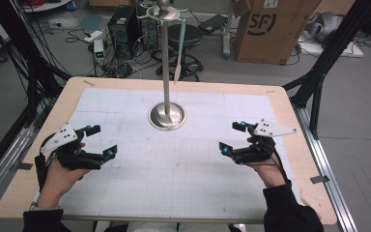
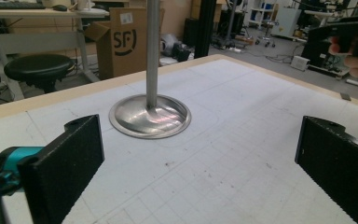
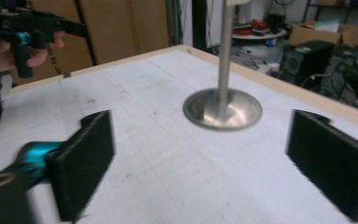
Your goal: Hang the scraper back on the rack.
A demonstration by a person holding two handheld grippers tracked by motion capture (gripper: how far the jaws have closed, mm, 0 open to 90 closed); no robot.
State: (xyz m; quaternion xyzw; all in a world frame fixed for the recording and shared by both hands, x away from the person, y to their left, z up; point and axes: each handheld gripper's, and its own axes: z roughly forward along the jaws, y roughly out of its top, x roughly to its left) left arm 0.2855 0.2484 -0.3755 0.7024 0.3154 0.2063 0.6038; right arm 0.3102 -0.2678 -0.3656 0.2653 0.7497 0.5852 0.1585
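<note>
Both the left gripper (image 1: 101, 140) and right gripper (image 1: 231, 137) are hovering wide open and empty at the near corners, apparently keeping clear of the steel stand (image 1: 166, 115) at far centre, where a pale utensil (image 1: 179, 48) is hanging.

A grey floor (image 1: 362, 121) holds a black stool (image 1: 186, 36), cardboard box (image 1: 270, 29) and tangled cables (image 1: 121, 67).
</note>
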